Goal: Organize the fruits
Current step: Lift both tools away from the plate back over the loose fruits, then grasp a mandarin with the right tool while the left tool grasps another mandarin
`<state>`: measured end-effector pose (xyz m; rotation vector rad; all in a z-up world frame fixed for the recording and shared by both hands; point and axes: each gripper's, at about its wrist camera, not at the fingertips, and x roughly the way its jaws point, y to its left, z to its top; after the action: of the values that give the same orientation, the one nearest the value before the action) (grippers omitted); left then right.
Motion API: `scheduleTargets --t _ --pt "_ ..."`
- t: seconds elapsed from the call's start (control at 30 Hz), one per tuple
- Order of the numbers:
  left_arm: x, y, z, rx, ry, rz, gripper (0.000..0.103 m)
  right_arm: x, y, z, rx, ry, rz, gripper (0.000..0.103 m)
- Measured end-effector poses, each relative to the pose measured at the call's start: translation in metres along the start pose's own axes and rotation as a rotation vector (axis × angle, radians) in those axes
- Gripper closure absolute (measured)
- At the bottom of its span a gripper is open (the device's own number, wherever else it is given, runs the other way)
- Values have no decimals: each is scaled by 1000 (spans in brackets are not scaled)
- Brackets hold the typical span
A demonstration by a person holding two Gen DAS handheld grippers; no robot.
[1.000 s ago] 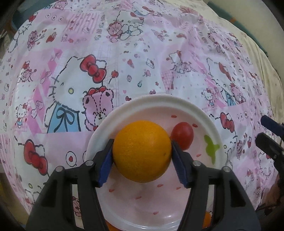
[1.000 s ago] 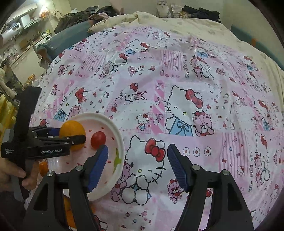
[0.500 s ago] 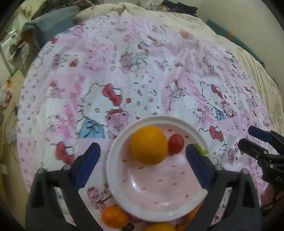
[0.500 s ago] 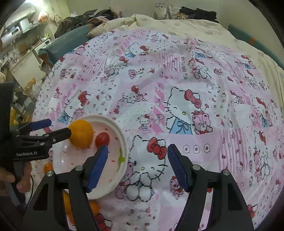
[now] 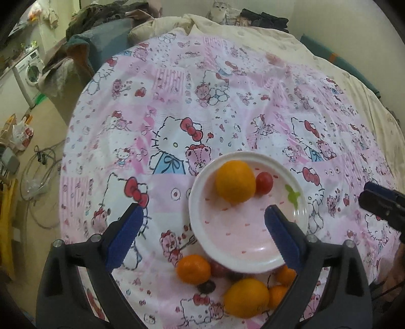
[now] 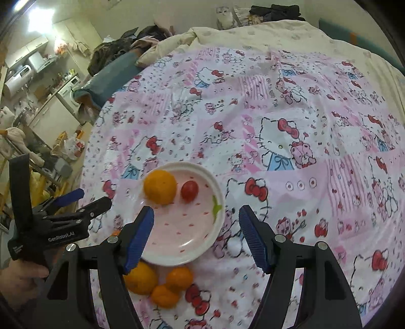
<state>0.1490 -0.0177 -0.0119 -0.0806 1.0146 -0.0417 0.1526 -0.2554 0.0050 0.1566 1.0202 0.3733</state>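
A white plate [image 5: 253, 263] [image 6: 202, 250] lies on the Hello Kitty cloth and holds a big orange [image 5: 235, 181] [image 6: 160, 186] and a small red tomato [image 5: 264, 182] [image 6: 189, 190]. Several loose oranges [image 5: 193, 268] [image 6: 179, 278] and a dark red fruit [image 5: 217, 269] lie on the cloth at the plate's near edge. My left gripper [image 5: 202, 235] is open and empty, raised above the plate's near left side; it also shows in the right wrist view [image 6: 95, 200]. My right gripper [image 6: 196, 235] is open and empty above the plate's right edge; its tips show in the left wrist view [image 5: 372, 194].
The Hello Kitty cloth [image 5: 227, 101] covers a round table, with a cream quilt [image 6: 278, 33] behind it. A cat [image 6: 225, 17] sits at the far back. The floor with cables and bags [image 5: 22, 136] lies off the table's left edge.
My left gripper opened, let go of the big orange onto the plate beside the tomato, then pulled back and up. The right gripper stayed open and shifted slightly.
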Motion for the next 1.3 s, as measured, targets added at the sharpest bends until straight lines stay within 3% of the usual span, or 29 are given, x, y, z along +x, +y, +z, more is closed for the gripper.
scheduleTargets --t 0.27,0.67,1.07,1.3 --pt "-27 2 -22 -21 -6 -8 8 -8 -7 -29 66 18 7 31" --pt "-51 14 -63 -130 38 -48 8 -11 -4 -65 101 47 8 31" --pt "-55 14 -87 -86 67 6 8 1 6 -90 146 103 56 31" --pt "-53 27 -87 -152 62 25 8 24 1 -96 213 173 86 31"
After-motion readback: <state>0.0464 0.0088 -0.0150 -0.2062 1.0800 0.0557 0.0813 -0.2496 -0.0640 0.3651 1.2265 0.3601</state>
